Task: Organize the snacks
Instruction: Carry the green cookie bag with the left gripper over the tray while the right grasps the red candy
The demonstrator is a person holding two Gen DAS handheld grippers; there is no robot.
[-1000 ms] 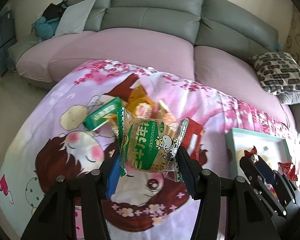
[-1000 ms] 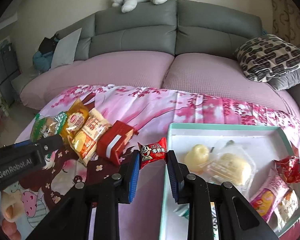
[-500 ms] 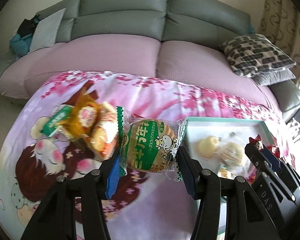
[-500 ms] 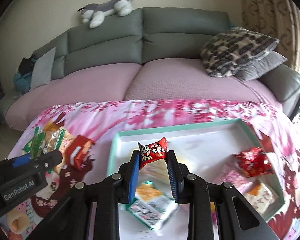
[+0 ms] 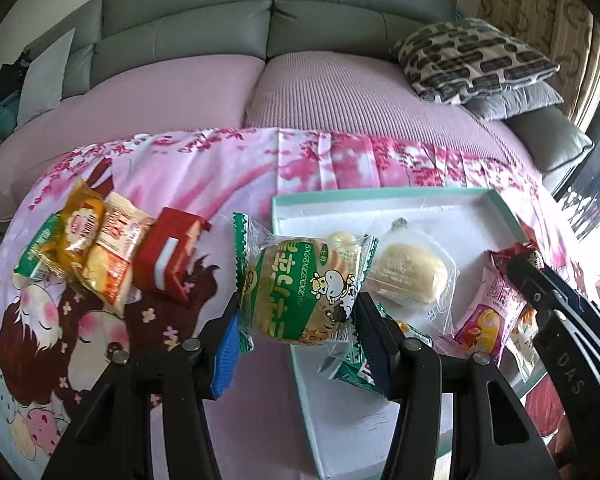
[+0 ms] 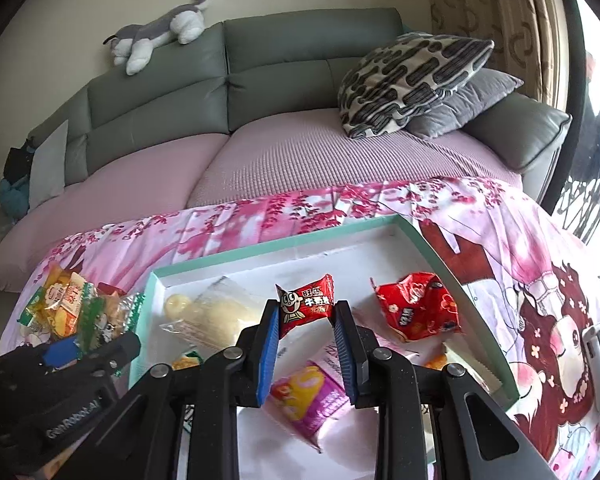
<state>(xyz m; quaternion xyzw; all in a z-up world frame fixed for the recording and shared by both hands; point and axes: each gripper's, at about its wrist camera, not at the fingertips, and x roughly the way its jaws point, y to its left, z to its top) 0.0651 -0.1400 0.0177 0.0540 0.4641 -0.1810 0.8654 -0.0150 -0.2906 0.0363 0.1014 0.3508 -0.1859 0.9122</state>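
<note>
My left gripper (image 5: 296,316) is shut on a green-and-clear cookie packet (image 5: 300,280), held above the left edge of the teal-rimmed white tray (image 5: 380,194). My right gripper (image 6: 306,320) is shut on a small red candy packet (image 6: 306,306) and holds it over the middle of the tray (image 6: 268,246). In the tray lie a clear-wrapped yellow cake (image 5: 410,274), a pink packet (image 6: 308,400) and a red crumpled packet (image 6: 416,308). Left of the tray on the cloth lie a red box (image 5: 164,254) and several yellow and orange packets (image 5: 100,244).
The tray and snacks rest on a pink cartoon-print cloth (image 5: 204,168) in front of a grey sofa with pink seat covers (image 6: 308,152). Patterned and grey cushions (image 6: 412,80) lie at the sofa's right. A plush toy (image 6: 160,32) lies on the sofa back.
Both grippers moved right with their packets. The left one went from above the loose snack pile to the tray's left edge; the right one went from the tray's left edge to over its middle.
</note>
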